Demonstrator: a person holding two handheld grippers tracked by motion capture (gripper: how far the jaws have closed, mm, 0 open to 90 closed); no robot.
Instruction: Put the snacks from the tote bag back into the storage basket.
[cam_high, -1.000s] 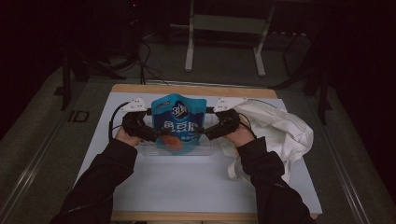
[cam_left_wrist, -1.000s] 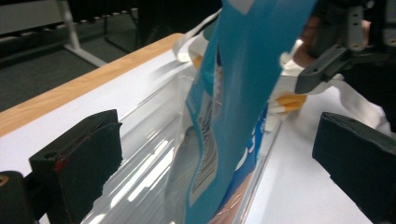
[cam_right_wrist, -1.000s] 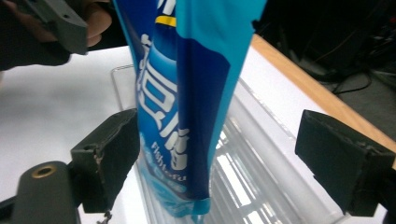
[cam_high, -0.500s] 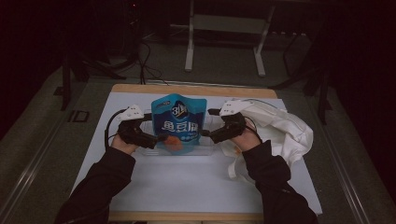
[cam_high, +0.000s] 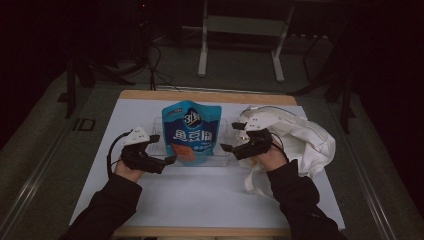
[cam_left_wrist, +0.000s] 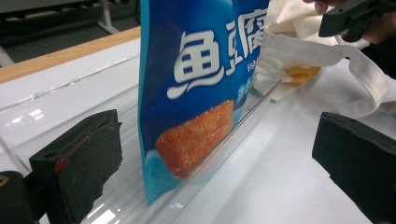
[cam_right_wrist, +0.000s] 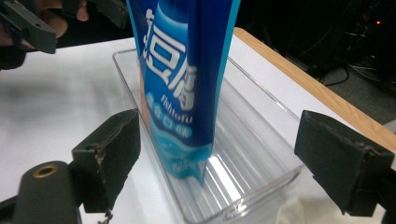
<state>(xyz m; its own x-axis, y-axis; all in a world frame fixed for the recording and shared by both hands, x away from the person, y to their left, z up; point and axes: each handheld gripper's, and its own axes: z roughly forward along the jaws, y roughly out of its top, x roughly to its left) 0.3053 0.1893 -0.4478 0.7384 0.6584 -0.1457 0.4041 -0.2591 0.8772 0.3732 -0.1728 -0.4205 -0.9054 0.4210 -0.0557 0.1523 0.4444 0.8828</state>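
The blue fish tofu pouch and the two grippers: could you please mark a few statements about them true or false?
1. The blue fish tofu pouch stands upright in the clear plastic tray. True.
2. The left gripper is clamped on the pouch. False: its jaws are open and apart from it.
3. The right gripper is open. True.
4. The white cloth bag lies on the person's left. False: it lies at the right, beside the tray.

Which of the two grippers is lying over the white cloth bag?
The right gripper; the cloth bag lies beneath it, while the left gripper is over bare white table.
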